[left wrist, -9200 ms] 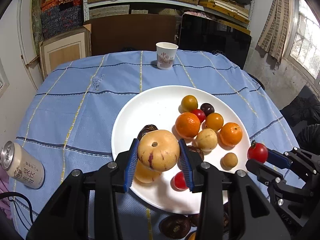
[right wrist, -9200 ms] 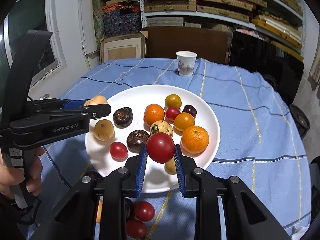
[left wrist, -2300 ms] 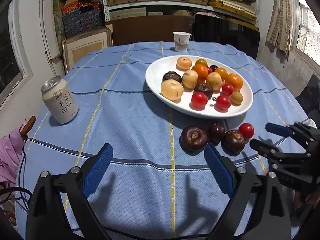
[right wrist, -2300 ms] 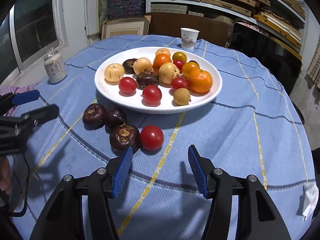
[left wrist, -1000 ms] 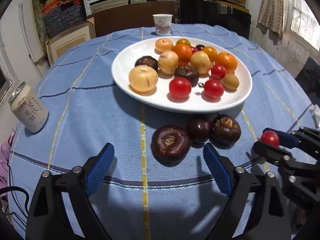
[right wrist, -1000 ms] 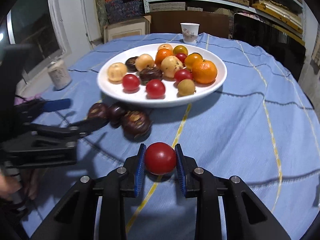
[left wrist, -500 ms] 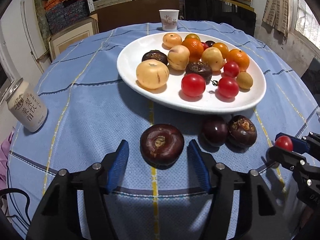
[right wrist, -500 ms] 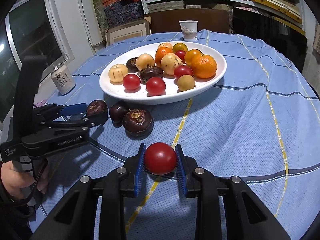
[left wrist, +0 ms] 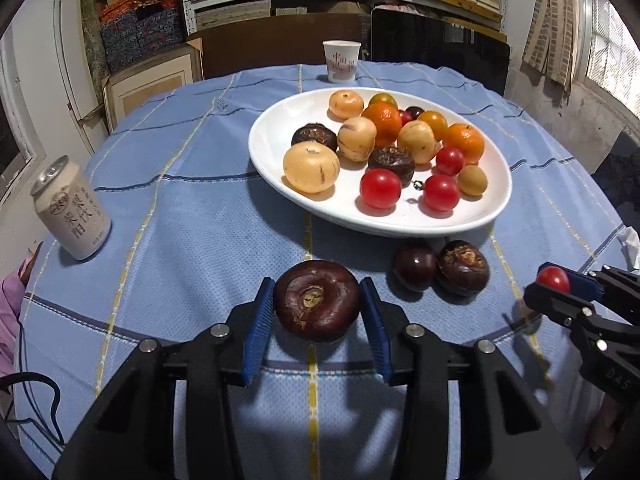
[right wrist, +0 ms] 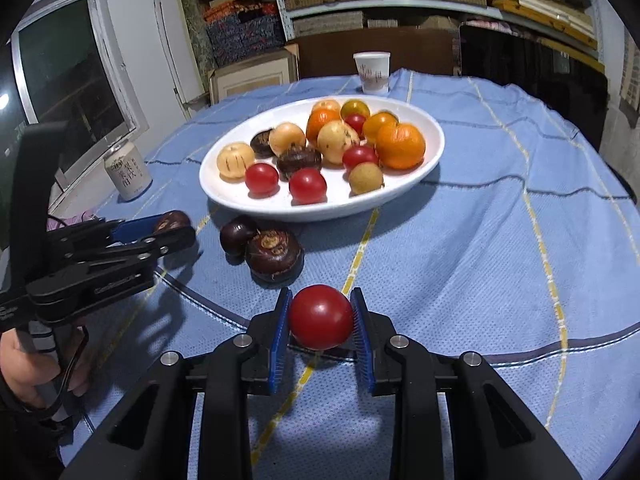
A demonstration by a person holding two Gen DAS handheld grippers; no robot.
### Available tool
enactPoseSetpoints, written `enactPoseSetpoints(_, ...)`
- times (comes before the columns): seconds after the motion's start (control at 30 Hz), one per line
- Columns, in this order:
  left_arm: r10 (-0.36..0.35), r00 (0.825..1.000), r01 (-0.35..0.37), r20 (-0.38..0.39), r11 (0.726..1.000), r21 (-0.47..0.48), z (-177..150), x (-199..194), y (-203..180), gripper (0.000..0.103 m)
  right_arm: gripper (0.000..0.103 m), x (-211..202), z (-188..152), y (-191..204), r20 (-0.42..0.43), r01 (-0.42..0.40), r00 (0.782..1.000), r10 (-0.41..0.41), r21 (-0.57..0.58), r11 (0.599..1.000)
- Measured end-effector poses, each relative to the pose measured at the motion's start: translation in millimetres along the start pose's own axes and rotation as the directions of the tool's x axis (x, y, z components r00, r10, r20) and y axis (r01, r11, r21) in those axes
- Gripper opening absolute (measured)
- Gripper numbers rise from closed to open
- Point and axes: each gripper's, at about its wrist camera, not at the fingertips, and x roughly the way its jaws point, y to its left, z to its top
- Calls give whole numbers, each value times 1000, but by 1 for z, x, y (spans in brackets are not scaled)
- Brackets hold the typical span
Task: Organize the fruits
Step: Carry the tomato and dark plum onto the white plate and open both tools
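L gripper [left wrist: 318,312] fingers, wide apart a sec ago, are closing on the big dark fruit [left wrist: 318,306], which sits on the surface just short of the white plate [left wrist: 272,160]; pads look to be at its sides. R gripper [right wrist: 320,320] fingers stay narrow, clamped on a red tomato [right wrist: 320,316] off the cloth w/ no change; two more dark fruits [left wrist: 440,266] remain beside the plate. Judgement: both hands loaded, plate drop-off looks next.

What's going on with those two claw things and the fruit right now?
Left tool closing around a dark brown fruit on the cloth. Right tool shut on a red tomato. Plate ahead, nothing in the way.
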Motion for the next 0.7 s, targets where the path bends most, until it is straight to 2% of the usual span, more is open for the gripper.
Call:
enactPoseSetpoints(0.23, 13, 996, -14, 89, 1000, 8, 1, -54, -4, 42, 30, -20, 5, 7, 34, 40, 999, -39, -21, 999)
enactPoseSetpoints(0.47, -9, 982, 6, 188, 1000, 14, 25, -111, -2, 42, 30, -67, 37, 18, 133, 53, 990, -45, -57, 997)
enactPoseSetpoints(0.57, -32, 981, 30, 189, 999, 15, 45, -118, -2, 42, 30, -81, 58, 20, 161, 55, 986, -43, -73, 996)
enactPoseSetpoints(0.7, -45, 982, 40, 186, 999, 29, 72, -109, -8, 42, 30, -83, 92, 20, 183, 43, 983, -24, -99, 994)
